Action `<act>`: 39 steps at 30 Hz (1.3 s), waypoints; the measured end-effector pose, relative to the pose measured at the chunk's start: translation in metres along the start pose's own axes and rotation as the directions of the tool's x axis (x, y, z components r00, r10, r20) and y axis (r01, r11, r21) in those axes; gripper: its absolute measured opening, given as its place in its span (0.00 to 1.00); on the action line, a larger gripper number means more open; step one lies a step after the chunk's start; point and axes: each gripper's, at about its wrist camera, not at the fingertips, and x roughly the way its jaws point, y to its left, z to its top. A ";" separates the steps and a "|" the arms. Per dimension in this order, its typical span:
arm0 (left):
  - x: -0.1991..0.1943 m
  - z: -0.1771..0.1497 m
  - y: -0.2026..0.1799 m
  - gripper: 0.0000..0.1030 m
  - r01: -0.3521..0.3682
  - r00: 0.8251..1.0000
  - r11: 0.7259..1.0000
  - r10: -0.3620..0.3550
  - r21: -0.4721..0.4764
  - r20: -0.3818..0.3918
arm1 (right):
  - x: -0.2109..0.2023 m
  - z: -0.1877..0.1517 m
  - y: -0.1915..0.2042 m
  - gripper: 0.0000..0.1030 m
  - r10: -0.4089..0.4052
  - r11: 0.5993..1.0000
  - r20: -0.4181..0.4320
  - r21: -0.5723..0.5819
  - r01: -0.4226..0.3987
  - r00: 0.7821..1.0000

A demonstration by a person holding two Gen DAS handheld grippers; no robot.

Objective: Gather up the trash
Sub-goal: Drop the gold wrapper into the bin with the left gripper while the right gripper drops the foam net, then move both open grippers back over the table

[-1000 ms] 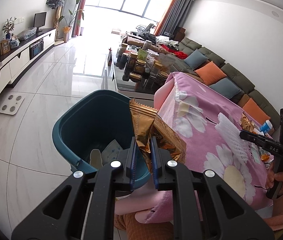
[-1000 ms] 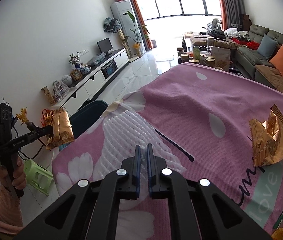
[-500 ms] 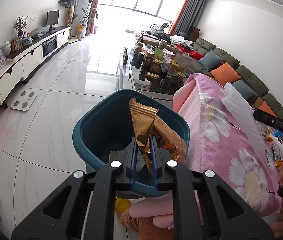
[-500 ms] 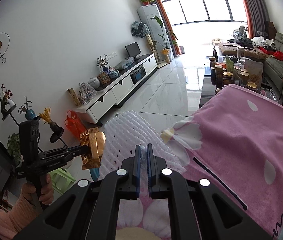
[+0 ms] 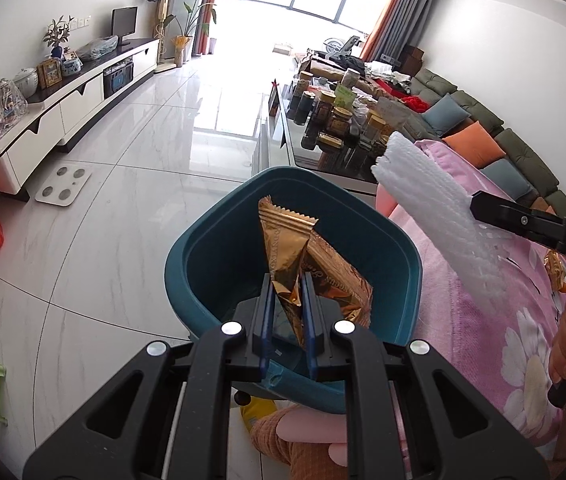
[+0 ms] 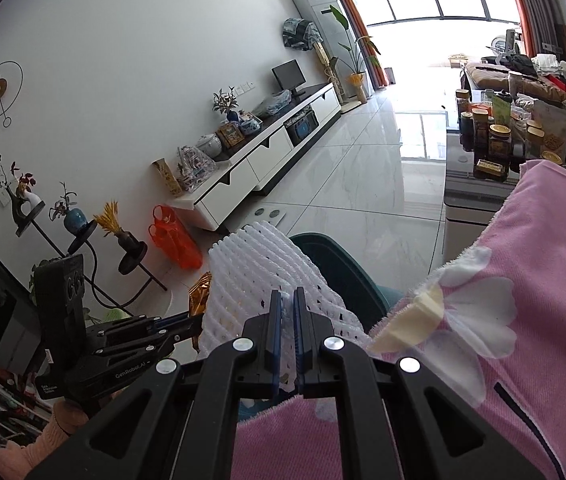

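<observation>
Right claw clamping white foam net, teal bin beyond

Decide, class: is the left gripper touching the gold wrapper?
Touching. The left wrist view shows the left gripper pinching the gold wrapper between both pads.

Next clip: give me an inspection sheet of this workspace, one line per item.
Surface: table under a pink flowered cloth, beside a white tiled floor.
Job's things: gold snack wrapper held over the teal bin; white foam net held near the bin; another gold wrapper on the cloth.
Clutter: jars crowd the glass coffee table.
Grippers: left tongs shut on the gold snack wrapper; right tongs shut on the white foam net.
Cables: nothing seen.
Surroundings: white TV cabinet, sofa with cushions, orange bag, scale on the floor.
</observation>
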 end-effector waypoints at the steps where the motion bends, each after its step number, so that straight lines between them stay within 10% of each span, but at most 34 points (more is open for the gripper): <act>1: 0.002 0.001 0.000 0.13 0.000 1.000 1.000 0.000 -0.001 -0.004 | 0.005 0.000 0.001 0.05 -0.004 1.000 -0.009 0.002 0.004 1.000; 23: 0.027 0.001 -0.010 0.33 0.011 1.000 1.000 -0.011 -0.024 0.001 | 0.024 -0.001 0.001 0.18 -0.036 0.999 -0.058 0.020 0.037 0.998; 39: -0.020 -0.005 -0.125 0.58 0.179 0.976 0.956 -0.202 0.232 0.080 | -0.116 -0.049 -0.037 0.35 -0.131 0.990 0.128 0.062 0.124 0.983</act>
